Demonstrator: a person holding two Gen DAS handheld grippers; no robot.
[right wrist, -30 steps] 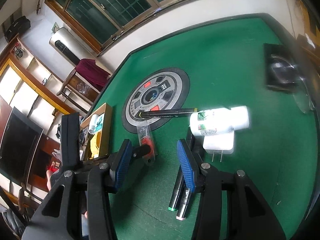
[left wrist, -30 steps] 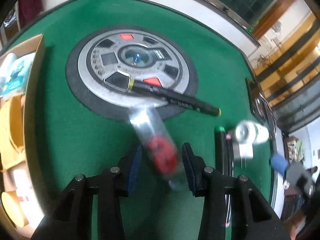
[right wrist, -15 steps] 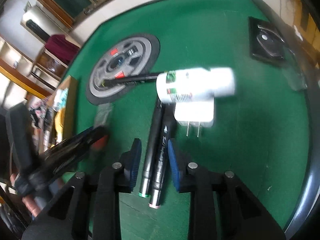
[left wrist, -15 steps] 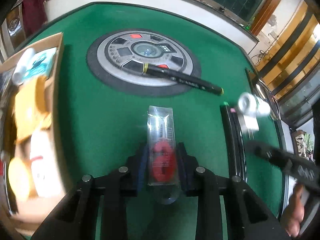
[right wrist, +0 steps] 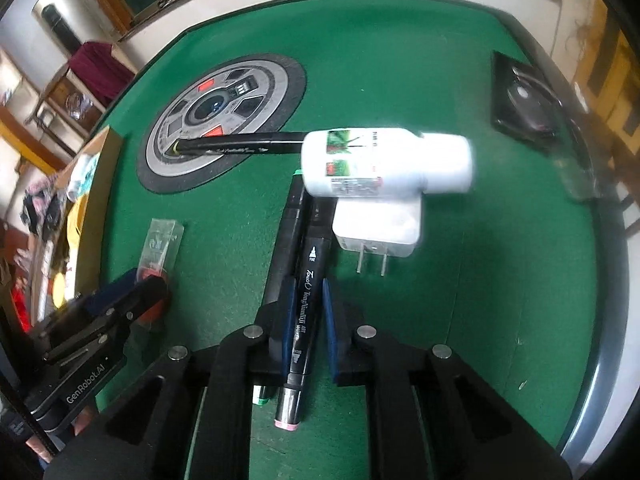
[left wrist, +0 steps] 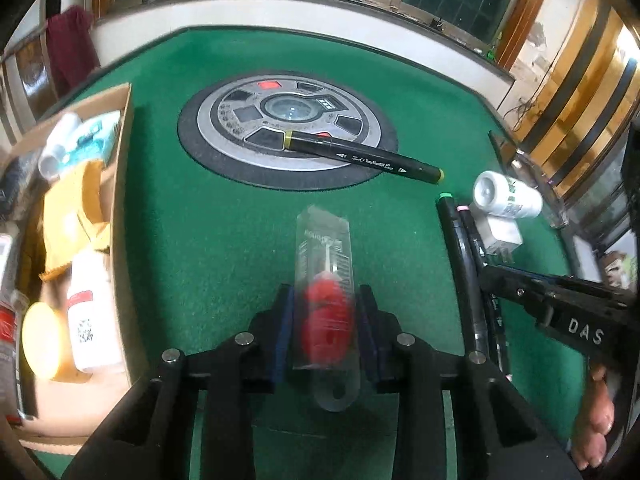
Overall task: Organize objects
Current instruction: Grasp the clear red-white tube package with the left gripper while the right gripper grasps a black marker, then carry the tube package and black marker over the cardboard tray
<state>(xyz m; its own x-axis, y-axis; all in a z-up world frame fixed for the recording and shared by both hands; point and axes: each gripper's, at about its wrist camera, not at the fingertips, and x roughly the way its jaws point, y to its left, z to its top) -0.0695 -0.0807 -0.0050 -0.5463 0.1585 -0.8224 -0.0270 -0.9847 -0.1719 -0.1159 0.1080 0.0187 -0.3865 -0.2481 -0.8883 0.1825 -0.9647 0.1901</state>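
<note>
My left gripper (left wrist: 325, 322) is shut on a clear plastic case (left wrist: 325, 280) with a red item inside, low over the green felt table (left wrist: 224, 240). My right gripper (right wrist: 306, 312) is shut on a black marker with a pink end (right wrist: 304, 312), which lies beside a second black marker with a green end (right wrist: 285, 248). A white bottle (right wrist: 384, 166) lies on its side over a white plug adapter (right wrist: 378, 230). A third black marker (left wrist: 364, 155) lies across the round grey disc (left wrist: 280, 120).
An open cardboard box (left wrist: 120, 184) with bottles, tape and packets stands at the left table edge. A black tray with a mouse (right wrist: 524, 100) and a clear container (left wrist: 540, 184) sit at the right edge.
My left gripper closed on the clear case and lifted its view back. My right gripper moved down over the markers and closed on the pink-ended one.
</note>
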